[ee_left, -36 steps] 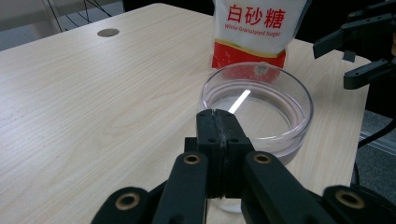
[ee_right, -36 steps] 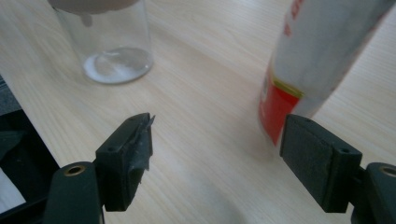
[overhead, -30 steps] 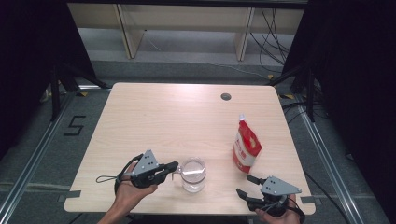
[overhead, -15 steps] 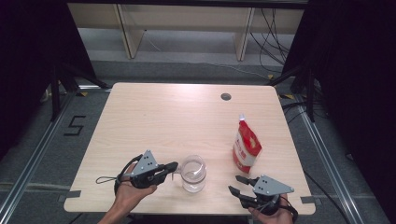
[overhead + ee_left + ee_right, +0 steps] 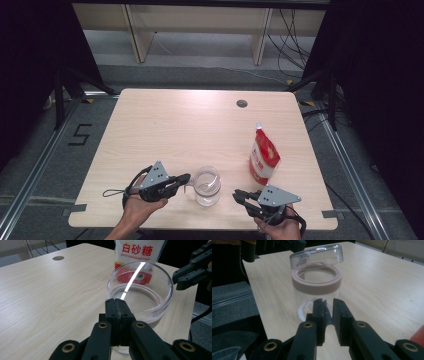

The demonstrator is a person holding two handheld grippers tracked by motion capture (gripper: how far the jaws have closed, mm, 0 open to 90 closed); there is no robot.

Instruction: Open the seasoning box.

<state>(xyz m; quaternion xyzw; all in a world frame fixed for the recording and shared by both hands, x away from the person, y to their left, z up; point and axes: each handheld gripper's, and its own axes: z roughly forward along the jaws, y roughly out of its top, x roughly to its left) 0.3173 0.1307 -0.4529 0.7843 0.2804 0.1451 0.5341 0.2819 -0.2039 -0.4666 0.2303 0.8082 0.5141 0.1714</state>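
High view: the right gripper (image 5: pixel 239 195) has edged toward the jar (image 5: pixel 206 186) at the table's (image 5: pixel 175 125) near edge — its jaws just closing, nearly shut on nothing. The left gripper (image 5: pixel 186 177), clamped tight, appears to hold the jar's raised lid; sugar bag (image 5: pixel 263 157) waits nearby.

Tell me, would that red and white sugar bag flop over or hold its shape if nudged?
The sugar bag stands upright on the table unsupported, so it is probably full enough to hold its shape. It looks tall over a narrow base, so a push near the top might tip it. Its glossy film may be slippery.
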